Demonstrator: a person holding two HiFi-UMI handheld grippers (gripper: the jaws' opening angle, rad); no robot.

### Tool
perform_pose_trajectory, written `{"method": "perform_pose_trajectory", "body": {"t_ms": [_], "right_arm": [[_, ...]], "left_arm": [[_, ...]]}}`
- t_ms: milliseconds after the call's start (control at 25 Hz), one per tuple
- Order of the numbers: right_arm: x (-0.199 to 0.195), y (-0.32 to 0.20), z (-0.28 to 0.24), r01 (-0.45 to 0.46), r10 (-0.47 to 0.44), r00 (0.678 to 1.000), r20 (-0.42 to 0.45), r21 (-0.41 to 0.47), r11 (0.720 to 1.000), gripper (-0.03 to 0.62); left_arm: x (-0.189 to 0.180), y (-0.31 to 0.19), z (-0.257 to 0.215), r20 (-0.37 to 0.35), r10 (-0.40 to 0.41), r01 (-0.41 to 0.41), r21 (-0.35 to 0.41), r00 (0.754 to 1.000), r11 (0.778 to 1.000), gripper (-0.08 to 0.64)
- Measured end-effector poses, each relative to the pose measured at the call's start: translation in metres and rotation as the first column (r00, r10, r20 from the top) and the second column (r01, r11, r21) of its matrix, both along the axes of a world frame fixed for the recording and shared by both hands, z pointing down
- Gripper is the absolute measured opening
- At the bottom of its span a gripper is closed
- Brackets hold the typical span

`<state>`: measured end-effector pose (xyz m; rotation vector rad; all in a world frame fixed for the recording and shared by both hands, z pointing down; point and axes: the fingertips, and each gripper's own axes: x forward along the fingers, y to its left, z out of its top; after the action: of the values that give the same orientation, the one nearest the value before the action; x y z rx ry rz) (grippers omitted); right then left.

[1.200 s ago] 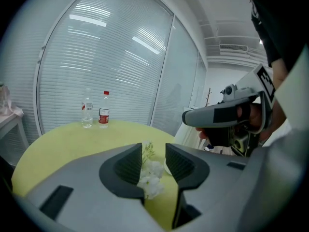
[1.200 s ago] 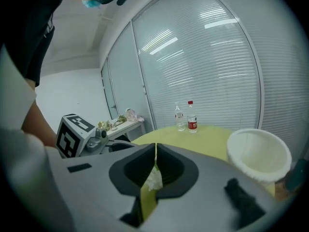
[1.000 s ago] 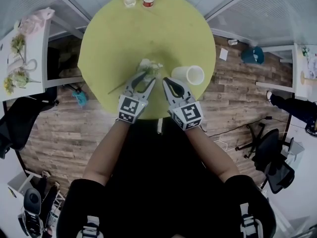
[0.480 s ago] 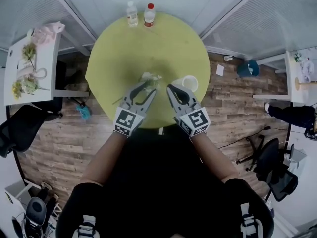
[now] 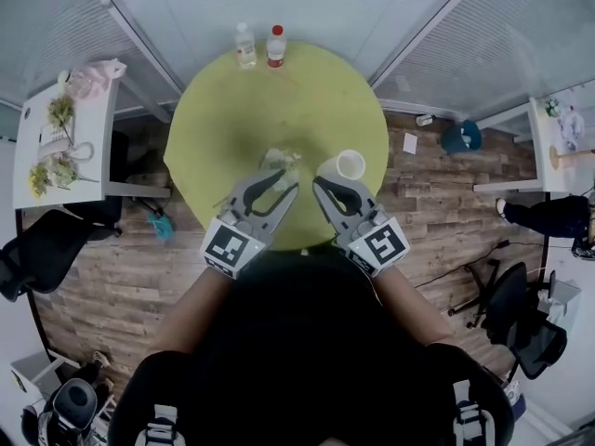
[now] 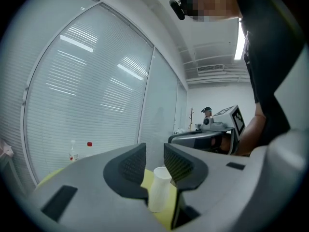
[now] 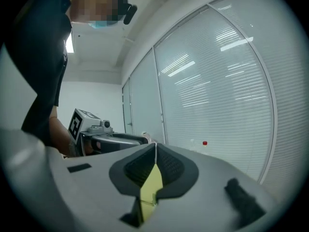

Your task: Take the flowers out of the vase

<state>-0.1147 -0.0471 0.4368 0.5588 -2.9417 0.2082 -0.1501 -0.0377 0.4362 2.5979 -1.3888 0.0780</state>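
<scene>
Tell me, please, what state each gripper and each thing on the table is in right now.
Left gripper: open; jaws have just been closing, nothing between them.
Right gripper: shut, empty.
Vase: upright on the table, empty.
Flowers: out of the vase, lying on the table.
Red-capped bottle: upright, cap on.
Clear bottle: upright.
</scene>
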Motion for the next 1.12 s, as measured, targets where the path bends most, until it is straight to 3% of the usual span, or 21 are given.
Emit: {"method": "perform_pose_trajectory", "body": {"t_ms": [320,840,1120], "right_arm": [[0.009,0.005,-0.03,-0.003,0.002,0.999,0.035,0.021,1.0,0.018],[0.012,0.0,-0.036,-0.014,0.011,0.997,0.072,0.045,0.999,0.017],[0.015,-0.005,-0.027,-0.03,0.03,0.999,0.026,0.027,0.999,0.017]], "left_arm": [[0.008,0.001,-0.033,0.012,0.004,-0.005,0.09,1.0,0.996,0.015],[0.015,-0.003,-0.037,0.033,0.045,-0.048,0.087,0.998,0.995,0.012],[0.013,-0.005,-0.034,0.027,0.05,-0.052,0.072,0.998,0.996,0.012]]}}
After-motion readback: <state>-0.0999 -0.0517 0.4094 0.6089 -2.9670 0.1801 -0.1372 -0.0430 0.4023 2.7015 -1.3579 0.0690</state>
